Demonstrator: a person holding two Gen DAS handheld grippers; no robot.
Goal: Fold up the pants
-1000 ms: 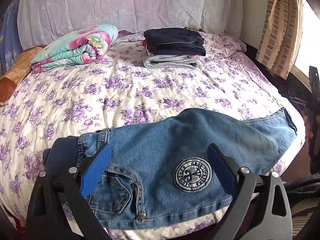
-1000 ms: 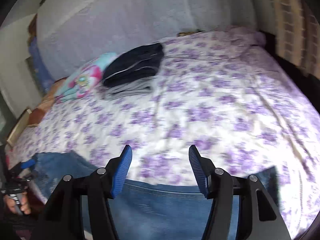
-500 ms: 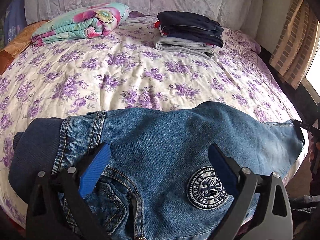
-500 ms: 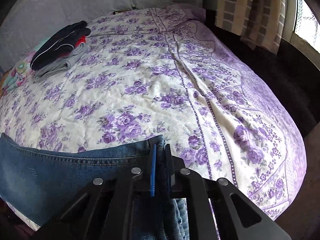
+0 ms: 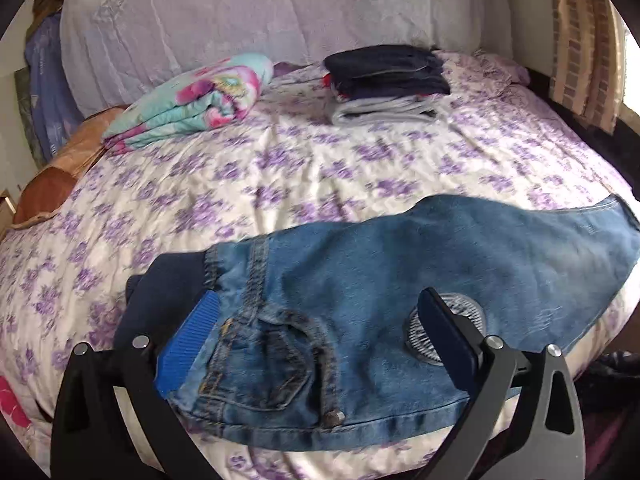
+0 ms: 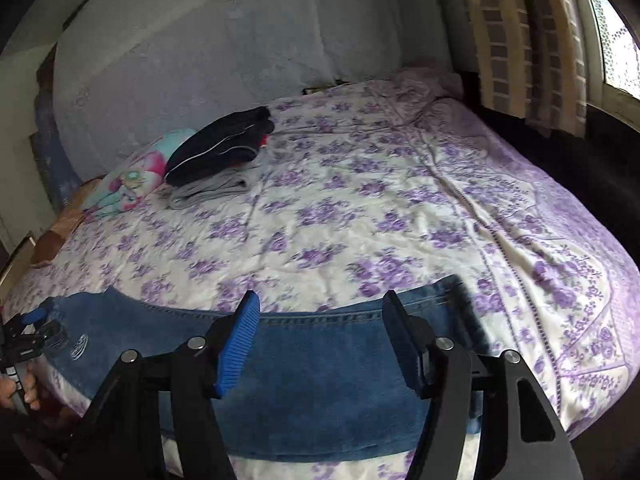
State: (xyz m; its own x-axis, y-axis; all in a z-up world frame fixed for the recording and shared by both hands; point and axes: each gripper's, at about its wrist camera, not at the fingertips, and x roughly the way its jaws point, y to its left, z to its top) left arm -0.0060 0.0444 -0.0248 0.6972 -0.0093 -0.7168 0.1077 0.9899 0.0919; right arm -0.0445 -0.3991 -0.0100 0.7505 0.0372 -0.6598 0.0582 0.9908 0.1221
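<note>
Jeans of faded blue denim (image 5: 400,280) lie flat across the near edge of the purple-flowered white bedsheet (image 5: 280,168). Left gripper (image 5: 320,332) hovers spread wide over the waistband pocket, grasping nothing. Right gripper (image 6: 320,336) is opening above the leg hem, pads clear.

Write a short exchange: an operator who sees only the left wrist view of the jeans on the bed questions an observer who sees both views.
Operator: My view lacks the right claw. Where is it?
Observer: Over the leg end of the jeans, close to the hem.
Operator: Is it gripping the denim?
Observer: No. Its jaws are opening, and the denim lies flat below them, unpinched.
</note>
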